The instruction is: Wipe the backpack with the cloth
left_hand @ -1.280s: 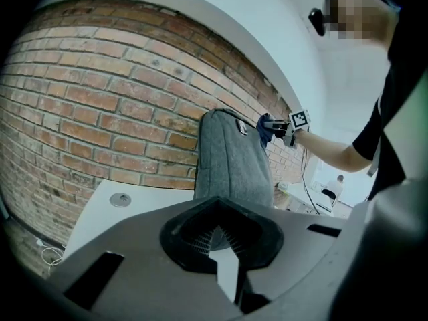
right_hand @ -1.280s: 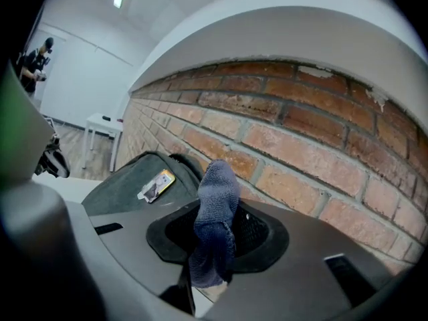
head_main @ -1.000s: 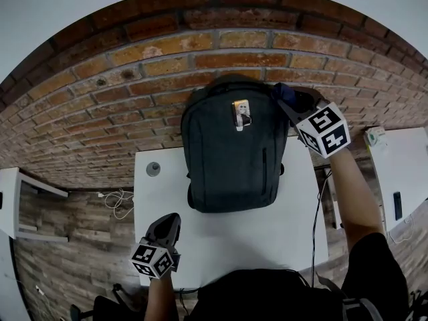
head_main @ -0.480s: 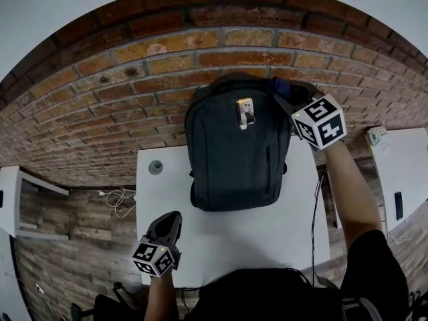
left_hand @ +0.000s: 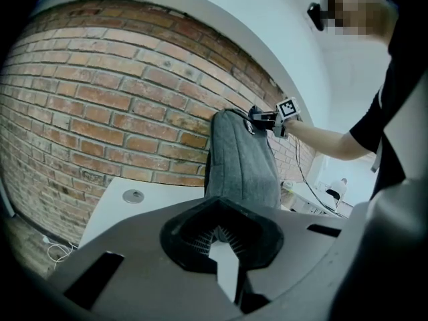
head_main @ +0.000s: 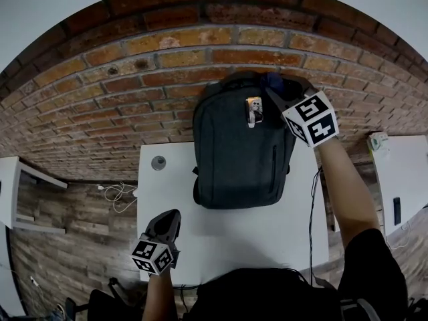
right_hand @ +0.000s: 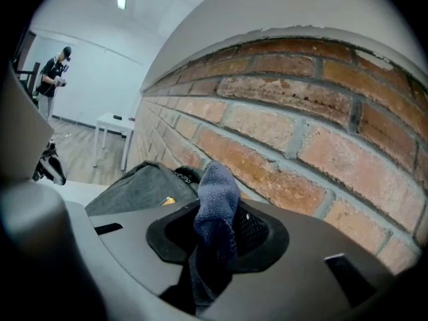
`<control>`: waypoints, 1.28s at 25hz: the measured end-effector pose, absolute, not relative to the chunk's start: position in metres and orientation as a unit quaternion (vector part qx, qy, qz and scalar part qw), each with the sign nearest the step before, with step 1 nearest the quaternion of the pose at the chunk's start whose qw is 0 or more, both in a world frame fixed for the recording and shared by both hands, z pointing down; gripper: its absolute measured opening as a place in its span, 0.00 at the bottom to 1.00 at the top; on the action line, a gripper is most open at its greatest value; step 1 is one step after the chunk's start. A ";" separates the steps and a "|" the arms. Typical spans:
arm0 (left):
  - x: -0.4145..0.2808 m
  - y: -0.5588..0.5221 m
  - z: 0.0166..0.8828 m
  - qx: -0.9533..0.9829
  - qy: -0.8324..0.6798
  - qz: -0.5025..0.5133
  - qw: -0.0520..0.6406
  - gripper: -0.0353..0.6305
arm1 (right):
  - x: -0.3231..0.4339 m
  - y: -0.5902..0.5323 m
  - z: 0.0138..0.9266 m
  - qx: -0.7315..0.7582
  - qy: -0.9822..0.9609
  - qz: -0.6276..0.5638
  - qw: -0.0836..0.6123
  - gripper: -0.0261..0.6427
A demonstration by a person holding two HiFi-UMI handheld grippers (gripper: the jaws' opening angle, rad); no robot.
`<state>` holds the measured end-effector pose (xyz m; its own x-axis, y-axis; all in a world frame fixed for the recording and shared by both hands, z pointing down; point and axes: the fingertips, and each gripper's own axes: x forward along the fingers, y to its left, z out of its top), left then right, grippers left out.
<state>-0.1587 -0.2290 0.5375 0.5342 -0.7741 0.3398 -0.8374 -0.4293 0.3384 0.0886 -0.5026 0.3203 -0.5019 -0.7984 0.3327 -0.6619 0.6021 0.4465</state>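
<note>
Backpack (head_main: 242, 154), dark grey, stands upright at the centre of the head view. Its base is on the white bench (head_main: 221, 229) and its back is against the red brick wall (head_main: 120, 79). A small pale tag (head_main: 254, 111) hangs on its front face near the top.

Cloth (right_hand: 215, 199), dark blue, knit texture, is bunched and sticks up out of the right gripper's (head_main: 277, 97) jaws, which are clamped on it. In the head view this gripper sits at the backpack's upper right corner, close to the wall, with the cloth at the top edge of the bag. I cannot tell whether the cloth is touching the fabric. The marker cube (head_main: 309, 118) faces up and the bare forearm (head_main: 341, 186) runs down toward the lower right of the frame.

Left gripper (head_main: 168, 223) is at the lower left of the head view, over the near edge of the bench, well apart from the backpack. Jaws are closed together with nothing between them.

Round grey grommet (head_main: 158, 162) is set in the bench, just left of the backpack's lower half. Loose white cables (head_main: 117, 194) lie on the wood floor at the left. A second white table (head_main: 401, 172) shows at the right edge. In the right gripper view, a person (right_hand: 53, 65) stands far off at the upper left.
</note>
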 end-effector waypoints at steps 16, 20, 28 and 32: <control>-0.171 -0.220 0.548 0.833 -0.485 0.066 0.258 0.05 | 0.021 -0.503 0.315 0.380 -0.866 -0.173 0.273 0.19; -0.173 -0.218 0.547 0.830 -0.491 0.062 0.257 0.05 | -0.006 -0.501 0.315 0.359 -0.870 -0.189 0.279 0.19; -0.186 -0.207 0.552 0.820 -0.505 0.061 0.263 0.05 | -0.054 -0.497 0.331 0.328 -0.861 -0.217 0.323 0.19; -0.188 -0.205 0.552 0.819 -0.507 0.062 0.263 0.05 | -0.074 -0.495 0.339 0.317 -0.852 -0.229 0.347 0.19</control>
